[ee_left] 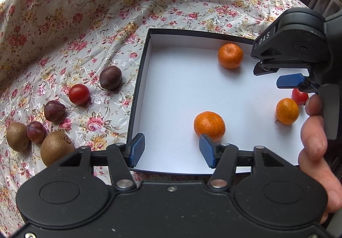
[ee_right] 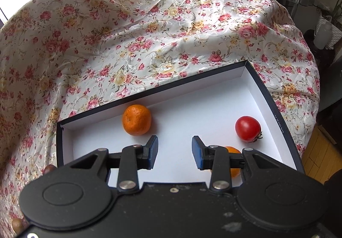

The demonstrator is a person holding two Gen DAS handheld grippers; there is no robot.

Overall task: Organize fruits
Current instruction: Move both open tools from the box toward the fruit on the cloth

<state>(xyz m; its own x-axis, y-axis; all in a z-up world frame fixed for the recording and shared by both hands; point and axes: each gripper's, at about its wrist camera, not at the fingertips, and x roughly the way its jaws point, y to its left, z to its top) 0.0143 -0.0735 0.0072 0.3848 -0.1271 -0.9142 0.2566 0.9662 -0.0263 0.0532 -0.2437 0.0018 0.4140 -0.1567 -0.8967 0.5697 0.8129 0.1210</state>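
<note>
A shallow box with a dark rim and white floor lies on the floral cloth. It holds three tangerines and a red tomato. My left gripper hovers open and empty over the box's near left corner, its right pad just in front of the near tangerine. My right gripper is open and empty above the box floor, between a tangerine and the tomato. Another tangerine is partly hidden behind its right finger.
On the cloth left of the box lie three dark plums, a second tomato and two kiwis. A hand holds the right gripper at the box's right side. The cloth rises in folds behind.
</note>
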